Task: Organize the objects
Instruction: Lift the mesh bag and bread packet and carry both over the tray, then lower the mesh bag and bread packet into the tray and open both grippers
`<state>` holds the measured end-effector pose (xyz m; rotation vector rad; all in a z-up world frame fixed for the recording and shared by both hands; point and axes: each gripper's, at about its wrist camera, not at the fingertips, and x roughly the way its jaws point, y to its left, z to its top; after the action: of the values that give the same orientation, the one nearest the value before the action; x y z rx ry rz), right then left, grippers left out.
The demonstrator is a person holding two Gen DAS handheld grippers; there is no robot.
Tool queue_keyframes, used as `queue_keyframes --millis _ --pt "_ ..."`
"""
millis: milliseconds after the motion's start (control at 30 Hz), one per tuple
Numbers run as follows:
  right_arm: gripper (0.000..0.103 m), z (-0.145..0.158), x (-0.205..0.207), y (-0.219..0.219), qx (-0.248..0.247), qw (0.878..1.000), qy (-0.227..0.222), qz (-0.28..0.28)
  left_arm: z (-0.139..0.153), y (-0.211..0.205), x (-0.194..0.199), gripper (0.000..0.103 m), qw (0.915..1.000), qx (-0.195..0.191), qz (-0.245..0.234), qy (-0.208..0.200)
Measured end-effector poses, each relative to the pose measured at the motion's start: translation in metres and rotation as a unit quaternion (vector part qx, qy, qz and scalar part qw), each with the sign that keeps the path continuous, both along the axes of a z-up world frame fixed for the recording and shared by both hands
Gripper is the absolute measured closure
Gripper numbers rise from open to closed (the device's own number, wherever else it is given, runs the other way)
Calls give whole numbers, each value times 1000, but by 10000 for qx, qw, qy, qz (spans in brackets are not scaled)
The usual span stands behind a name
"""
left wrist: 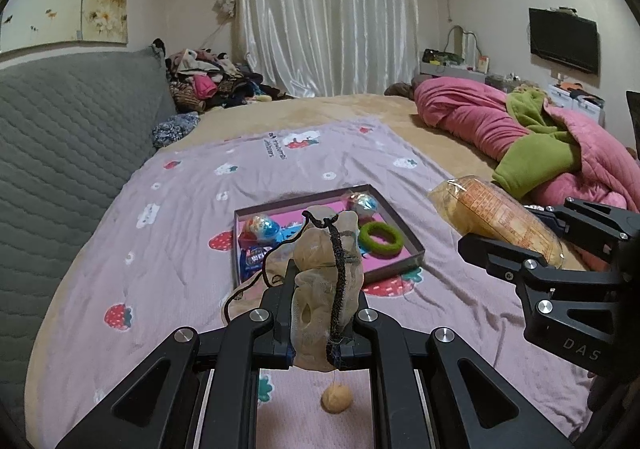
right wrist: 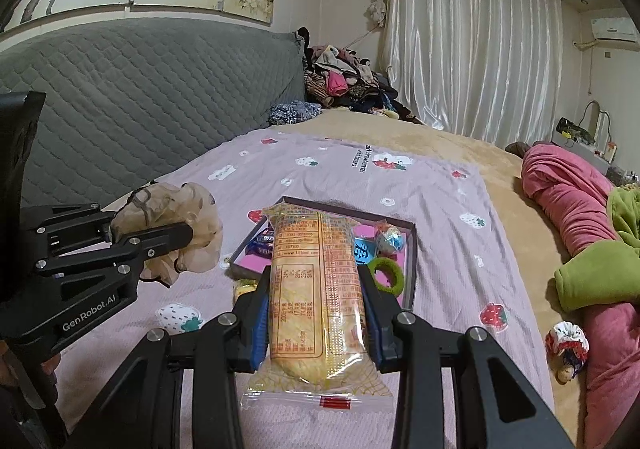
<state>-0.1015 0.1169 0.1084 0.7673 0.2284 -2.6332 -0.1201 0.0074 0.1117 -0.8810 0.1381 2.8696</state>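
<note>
My left gripper [left wrist: 322, 289] is shut on a beige sheer stocking with a dark band [left wrist: 326, 269] and holds it above the bed, just in front of the box; it also shows in the right wrist view [right wrist: 176, 233]. My right gripper [right wrist: 316, 281] is shut on a wrapped bread packet with orange print [right wrist: 316, 289], held above the box's near edge; the packet also shows in the left wrist view [left wrist: 500, 213]. The shallow box with a pink floor [left wrist: 404, 225] lies on the strawberry-print sheet and holds a green hair ring [left wrist: 380, 239], foil balls [left wrist: 262, 227] and small packets.
A small round beige thing [left wrist: 337, 400] lies on the sheet below my left gripper. A pink and green quilt [right wrist: 580, 233] is heaped on the right. A grey padded headboard [left wrist: 68, 137] runs along the left. A small patterned pouch [right wrist: 568, 345] lies near the quilt.
</note>
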Motion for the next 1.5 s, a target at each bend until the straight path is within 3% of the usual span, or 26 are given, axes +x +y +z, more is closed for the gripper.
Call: queue_keyframes --millis 333,700,1100,1500 --pt "64 -3 -31 -3 7 10000 -16 -22 -12 -5 -38 91 9999 46 38 -107" --pt "64 -21 -99 -5 -59 9998 -153 -112 -44 -10 -112 91 9994 70 98 -335" --pt "64 -84 -172 -19 -57 9983 -572 -104 -107 -11 -194 91 9978 25 71 -664" --pt "64 -149 -219 -30 48 9964 -828 -175 -161 -12 -234 89 9960 90 287 -846"
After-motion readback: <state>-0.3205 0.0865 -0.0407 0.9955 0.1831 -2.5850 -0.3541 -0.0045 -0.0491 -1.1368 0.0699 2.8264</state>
